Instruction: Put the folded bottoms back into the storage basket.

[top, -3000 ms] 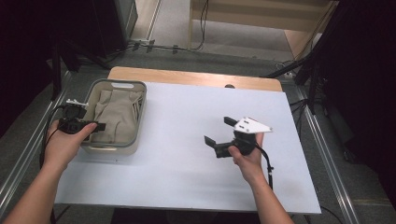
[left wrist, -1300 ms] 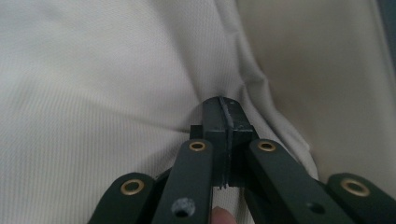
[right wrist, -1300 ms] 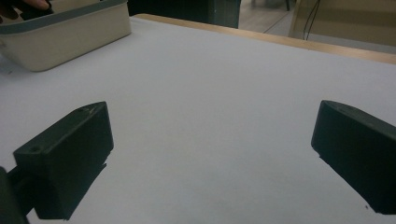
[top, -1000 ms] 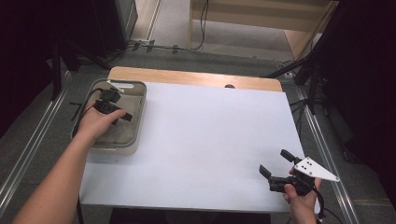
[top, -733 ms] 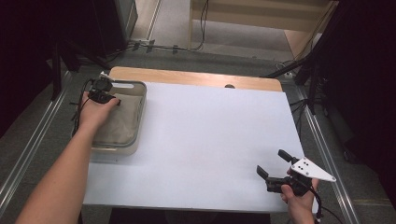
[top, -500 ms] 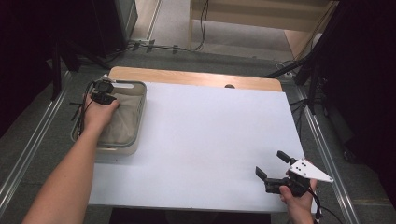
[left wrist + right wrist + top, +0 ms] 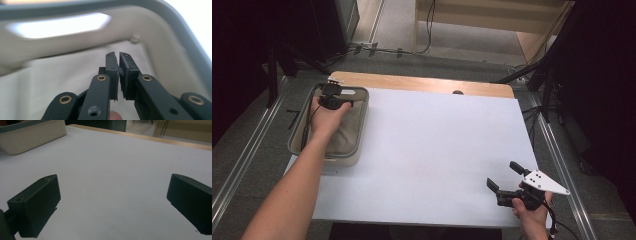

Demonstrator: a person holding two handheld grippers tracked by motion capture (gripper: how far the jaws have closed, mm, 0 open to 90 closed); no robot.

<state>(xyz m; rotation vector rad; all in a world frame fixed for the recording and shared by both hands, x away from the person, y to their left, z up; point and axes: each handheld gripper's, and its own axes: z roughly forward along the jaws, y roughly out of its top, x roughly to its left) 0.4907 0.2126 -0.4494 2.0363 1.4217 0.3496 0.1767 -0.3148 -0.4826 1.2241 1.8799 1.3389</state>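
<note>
A beige bin [image 7: 361, 102] stands at the table's left edge with a pale cloth [image 7: 343, 137] lying in it. My left gripper [image 7: 332, 96] reaches into the bin's far end, just above the cloth [image 7: 50, 75] and close to the end wall [image 7: 75, 40] with its handle slot. Its jaws are shut to a thin slit after just easing apart a little, and I see nothing between them [image 7: 117, 53]. My right gripper [image 7: 503, 175] hovers low over the white table near the front right corner, open and empty [image 7: 115, 195].
The white table top [image 7: 437, 140] stretches between the two hands, with a wooden strip [image 7: 427, 85] along its far edge. The bin [image 7: 32, 135] sits far off to the left in the right gripper view. Metal rails run along both table sides.
My left hand has moved from the middle of the bin to its far end and dropped slightly. The right gripper has stayed put over the last second.
</note>
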